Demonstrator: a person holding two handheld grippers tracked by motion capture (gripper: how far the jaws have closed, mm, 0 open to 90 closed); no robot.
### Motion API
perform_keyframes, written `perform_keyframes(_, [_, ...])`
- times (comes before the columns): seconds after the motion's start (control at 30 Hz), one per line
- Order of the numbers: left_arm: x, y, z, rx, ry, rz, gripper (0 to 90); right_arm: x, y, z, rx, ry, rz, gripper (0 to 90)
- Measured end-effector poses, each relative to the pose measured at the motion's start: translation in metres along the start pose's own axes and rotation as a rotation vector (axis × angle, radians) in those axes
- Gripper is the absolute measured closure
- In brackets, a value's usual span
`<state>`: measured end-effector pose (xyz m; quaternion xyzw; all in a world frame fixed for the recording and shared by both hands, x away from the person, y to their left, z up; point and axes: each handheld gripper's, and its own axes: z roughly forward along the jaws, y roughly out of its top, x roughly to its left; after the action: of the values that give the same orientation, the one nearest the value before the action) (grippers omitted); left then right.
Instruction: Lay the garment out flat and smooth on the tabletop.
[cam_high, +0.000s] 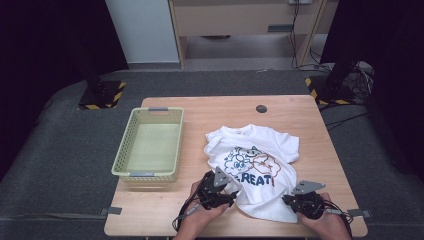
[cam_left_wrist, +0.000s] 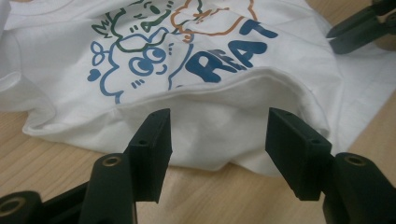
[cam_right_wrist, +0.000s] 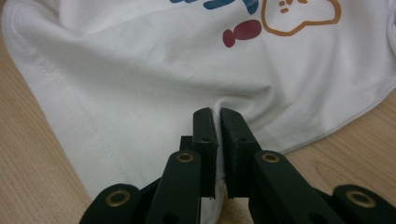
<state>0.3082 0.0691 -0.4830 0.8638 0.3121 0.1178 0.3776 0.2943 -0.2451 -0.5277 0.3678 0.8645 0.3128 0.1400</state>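
Wooden surface carried a white T-shirt right of a green basket.
Right gripper pinched the shirt's hem — left gripper stood spread at the near edge, untouching.

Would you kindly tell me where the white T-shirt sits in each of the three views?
High view: white T-shirt right of centre, beside the basket.
Left gripper view: it spans the upper part, hem between the open jaws.
Right gripper view: it spreads across the top and middle, fabric pinched in the jaws.
Shared landmark: the printed orange outline.
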Motion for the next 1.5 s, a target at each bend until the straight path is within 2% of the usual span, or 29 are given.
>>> perform_keyframes(0.13, [-0.009, -0.001, -0.005, -0.017, -0.045, 0.019, 38.2, -0.001, 0.001, 0.0, 0.003, 0.001, -0.001, 85.0])
perform_keyframes(0.23, [-0.015, 0.001, -0.005, -0.018, -0.061, 0.031, 35.5, 0.0, 0.001, 0.001, 0.004, 0.0, 0.0, 85.0])
perform_keyframes(0.33, [-0.019, 0.003, -0.003, -0.012, -0.095, 0.025, 33.7, 0.0, 0.001, 0.001, 0.003, -0.001, 0.0, 85.1])
perform_keyframes(0.43, [-0.024, 0.003, -0.004, -0.007, -0.099, 0.04, 32.9, -0.001, 0.001, 0.001, 0.003, 0.001, -0.001, 85.0])
perform_keyframes(0.53, [-0.021, 0.001, 0.0, 0.006, -0.067, 0.052, 33.3, -0.001, 0.001, 0.001, 0.002, 0.002, -0.002, 85.0])
perform_keyframes(0.63, [-0.014, -0.002, 0.006, 0.009, -0.065, 0.036, 43.0, 0.0, 0.001, 0.001, 0.001, -0.002, -0.004, 85.1])
perform_keyframes(0.67, [-0.011, -0.003, 0.007, 0.012, -0.073, 0.045, 50.2, 0.0, 0.001, 0.001, 0.001, -0.003, -0.004, 85.2])
perform_keyframes(0.7, [-0.008, -0.004, 0.009, 0.019, -0.088, 0.061, 66.1, 0.0, 0.001, 0.001, 0.0, -0.005, -0.005, 85.7])
perform_keyframes(0.73, [-0.005, -0.004, 0.011, 0.026, -0.077, 0.055, 75.6, 0.0, 0.001, 0.001, 0.0, -0.006, -0.004, 86.2])
perform_keyframes(0.8, [0.001, -0.006, 0.009, 0.023, -0.079, 0.035, 85.1, -0.001, 0.001, 0.001, 0.003, -0.005, 0.005, 86.7])
perform_keyframes(0.9, [0.009, -0.011, -0.003, 0.017, -0.037, 0.025, 86.5, -0.004, 0.001, 0.0, 0.008, -0.022, 0.012, 87.0])
perform_keyframes(1.0, [0.021, -0.023, -0.019, 0.022, -0.006, -0.007, 86.6, -0.01, 0.0, -0.003, 0.02, -0.036, 0.016, 87.0])
perform_keyframes(1.17, [0.031, -0.047, -0.04, 0.067, 0.023, -0.018, 86.6, -0.017, -0.003, -0.009, 0.034, -0.045, 0.026, 87.0])
perform_keyframes(1.3, [0.032, -0.064, -0.05, 0.091, 0.053, -0.007, 86.5, -0.011, 0.001, -0.007, 0.029, -0.022, 0.011, 86.9])
perform_keyframes(1.5, [0.036, -0.083, -0.062, 0.128, 0.057, -0.031, 86.5, 0.002, 0.016, 0.004, 0.033, -0.001, -0.036, 86.9])
